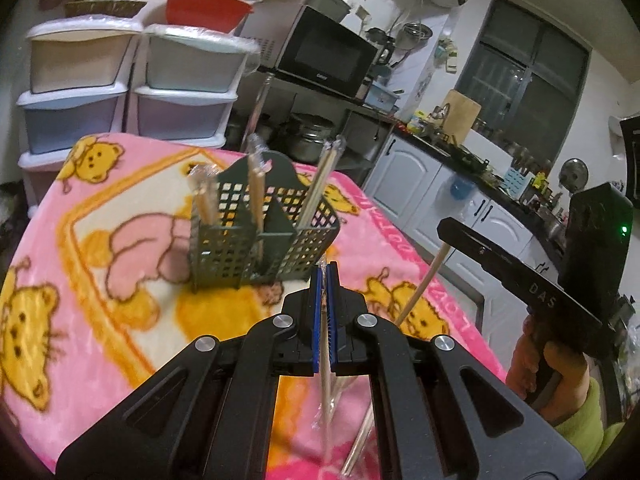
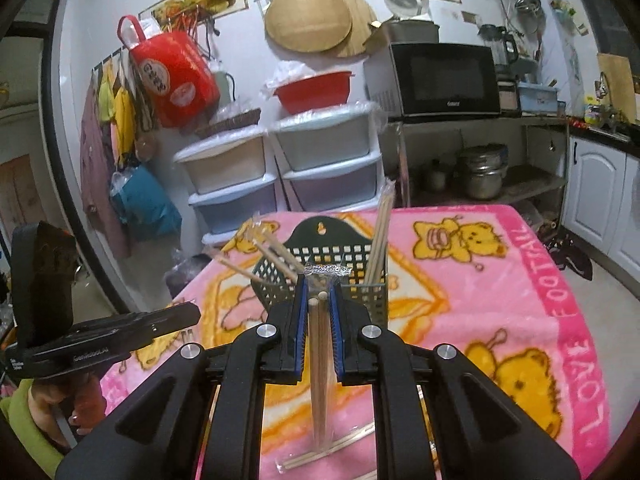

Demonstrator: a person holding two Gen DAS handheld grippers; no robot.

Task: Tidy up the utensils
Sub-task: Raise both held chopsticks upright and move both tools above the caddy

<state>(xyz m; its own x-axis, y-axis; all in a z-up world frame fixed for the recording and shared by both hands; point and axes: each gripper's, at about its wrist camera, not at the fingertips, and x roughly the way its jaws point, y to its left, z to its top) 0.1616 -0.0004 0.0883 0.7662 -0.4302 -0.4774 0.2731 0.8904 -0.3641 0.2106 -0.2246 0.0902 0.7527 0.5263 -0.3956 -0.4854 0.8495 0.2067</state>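
Observation:
A dark green mesh utensil holder [image 1: 260, 236] stands on the pink blanket [image 1: 100, 280], with wrapped chopstick pairs [image 1: 320, 178] upright in its compartments. My left gripper [image 1: 325, 276] is shut on a wrapped chopstick pair [image 1: 326, 364], just in front of the holder. My right gripper [image 2: 319, 292] is shut on another wrapped chopstick pair [image 2: 319, 360], held upright close to the holder [image 2: 320, 264]. The right gripper also shows in the left wrist view [image 1: 512, 276], with its chopsticks [image 1: 420, 292] hanging below. More wrapped chopsticks [image 2: 328, 448] lie on the blanket under it.
Stacked plastic drawers [image 2: 280, 168] stand behind the table. A microwave [image 2: 444, 78] sits on a metal rack with pots [image 2: 480, 172]. White kitchen cabinets [image 1: 420, 188] run along the right. The left gripper's body [image 2: 92, 332] is at the left in the right wrist view.

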